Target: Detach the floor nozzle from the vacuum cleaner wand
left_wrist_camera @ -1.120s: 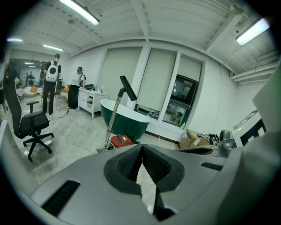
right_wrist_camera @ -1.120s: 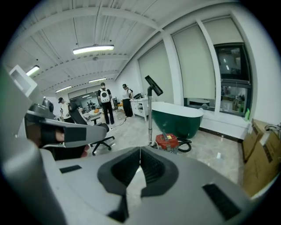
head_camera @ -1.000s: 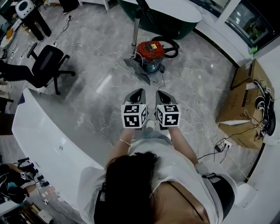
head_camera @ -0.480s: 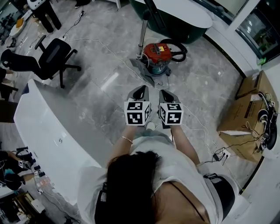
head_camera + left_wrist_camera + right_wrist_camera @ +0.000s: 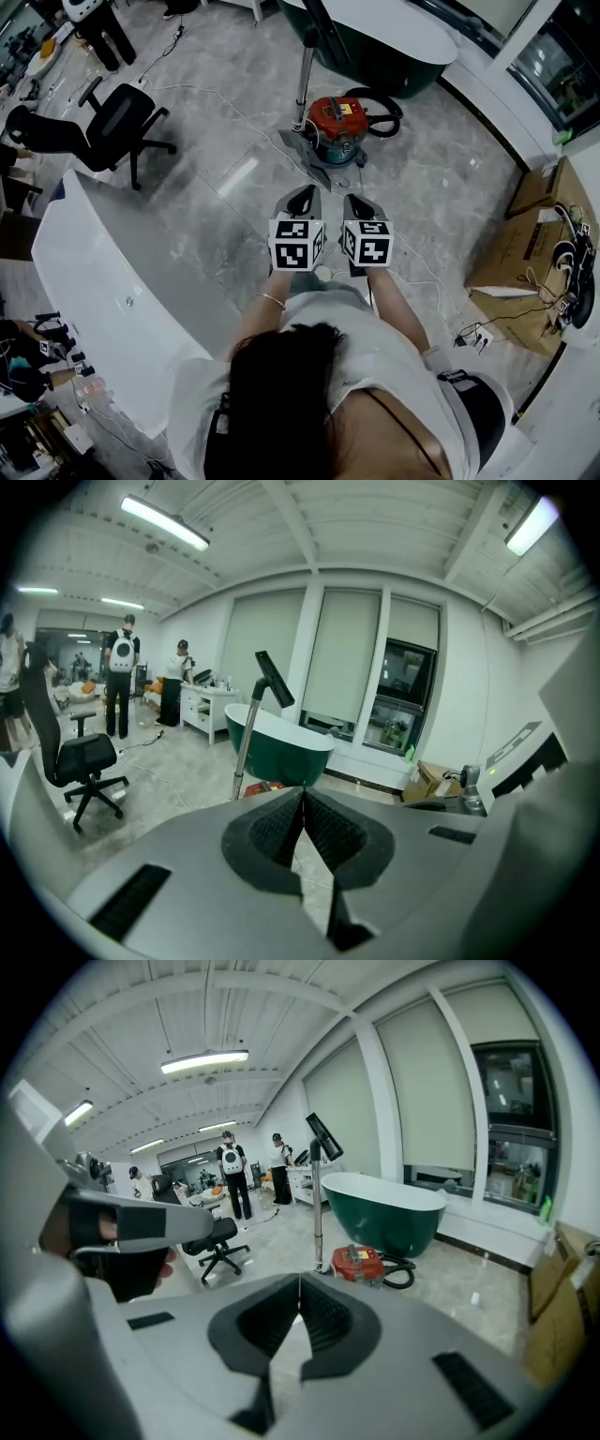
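Holding both tools side by side above the grey marble floor point(image 5: 216, 173): left tool point(image 5: 302, 194) and right tool point(image 5: 356, 201), each showing jaws pressed together on nothing. Standing well ahead of them, just before the green bathtub point(image 5: 394, 42): red vacuum cleaner point(image 5: 339, 114), wand point(image 5: 304, 66) rising upright, floor nozzle point(image 5: 302, 150) lying flat at its foot. Sitting far left: black office chair point(image 5: 120, 122). Resting far right, by the wall: cardboard boxes point(image 5: 525, 234).

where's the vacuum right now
In the head view the red vacuum stands at upper centre, just in front of the green bathtub, with the chair far off toward the picture's left.
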A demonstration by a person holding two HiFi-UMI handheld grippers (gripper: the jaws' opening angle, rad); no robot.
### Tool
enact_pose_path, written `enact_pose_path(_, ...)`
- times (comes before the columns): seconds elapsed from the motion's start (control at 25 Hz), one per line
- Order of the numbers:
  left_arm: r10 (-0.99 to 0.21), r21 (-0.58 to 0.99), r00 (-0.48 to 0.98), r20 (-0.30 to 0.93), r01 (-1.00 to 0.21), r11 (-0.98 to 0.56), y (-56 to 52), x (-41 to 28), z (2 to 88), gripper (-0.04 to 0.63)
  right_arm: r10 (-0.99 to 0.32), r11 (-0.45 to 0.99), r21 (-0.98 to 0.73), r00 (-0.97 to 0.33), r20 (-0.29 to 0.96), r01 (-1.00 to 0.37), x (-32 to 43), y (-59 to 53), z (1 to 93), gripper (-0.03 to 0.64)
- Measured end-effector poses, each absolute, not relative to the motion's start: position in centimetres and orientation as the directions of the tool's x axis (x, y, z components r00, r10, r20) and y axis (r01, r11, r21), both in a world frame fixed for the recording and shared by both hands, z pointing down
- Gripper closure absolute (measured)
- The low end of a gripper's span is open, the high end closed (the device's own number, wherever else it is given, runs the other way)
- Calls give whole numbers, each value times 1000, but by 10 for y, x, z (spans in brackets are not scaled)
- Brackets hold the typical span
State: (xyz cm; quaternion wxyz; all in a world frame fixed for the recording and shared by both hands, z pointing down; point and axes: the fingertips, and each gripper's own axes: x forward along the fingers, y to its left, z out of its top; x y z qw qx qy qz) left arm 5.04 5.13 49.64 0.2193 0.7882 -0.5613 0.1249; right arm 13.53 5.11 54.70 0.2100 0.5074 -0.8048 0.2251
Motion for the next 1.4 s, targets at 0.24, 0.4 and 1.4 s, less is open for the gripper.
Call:
enact_pose_path(0.24, -837, 195, 315, 448, -948, -252, 46, 49, 498, 591, -718, 407, -157, -422, 554, -900, 135, 38, 546, 601)
enact_pose_path(0.4, -835, 180, 317, 450, -948, -263, 33, 50, 499, 591, -717, 388, -150, -400, 570, -909, 137, 27, 550, 601)
enact_pose_path(1.4, -809, 180, 365, 461, -931, -317, -85, 34, 508, 591, -744, 393, -173, -422, 518, -903, 96, -86, 540, 601)
